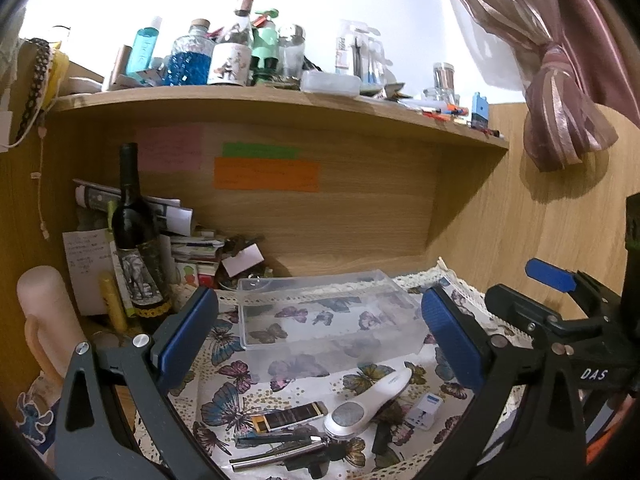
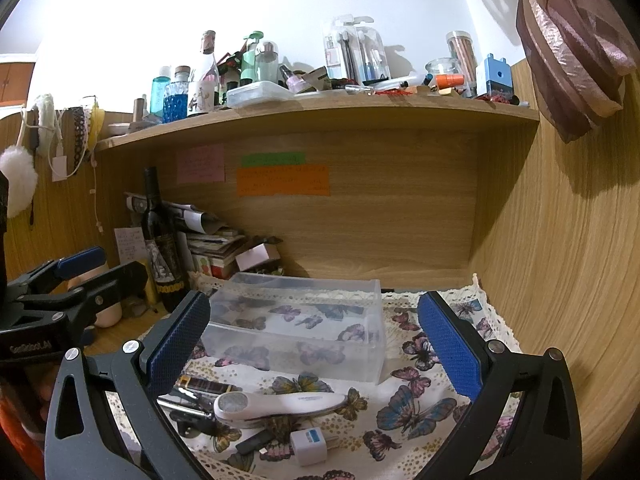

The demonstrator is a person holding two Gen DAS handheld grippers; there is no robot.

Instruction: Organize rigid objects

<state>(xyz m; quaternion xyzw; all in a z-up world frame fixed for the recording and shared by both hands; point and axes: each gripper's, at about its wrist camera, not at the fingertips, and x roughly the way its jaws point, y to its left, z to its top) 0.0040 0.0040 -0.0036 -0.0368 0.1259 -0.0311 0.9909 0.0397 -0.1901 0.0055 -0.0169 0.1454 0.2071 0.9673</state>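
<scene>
A clear plastic box (image 1: 320, 316) (image 2: 296, 320) stands empty on the butterfly-print cloth (image 1: 224, 396) (image 2: 416, 408). In front of it lie a white handheld device (image 1: 372, 400) (image 2: 280, 404), a black-and-gold lighter-like bar (image 1: 288, 416) (image 2: 204, 385), a white plug adapter (image 1: 430, 410) (image 2: 308, 446), a black stick (image 2: 254, 444) and metal tweezers (image 1: 276, 454). My left gripper (image 1: 318, 334) (image 2: 100, 270) hovers open above these items, holding nothing. To its right, my right gripper (image 2: 314, 342) (image 1: 532, 288) is open too, over the white device, with nothing in it.
A dark wine bottle (image 1: 134, 236) (image 2: 160, 240) and stacked papers (image 1: 192, 248) crowd the back left. A wooden shelf (image 1: 280, 100) (image 2: 320, 110) overhead carries several bottles and jars. A wood wall and a tied pink curtain (image 1: 560, 92) close the right side.
</scene>
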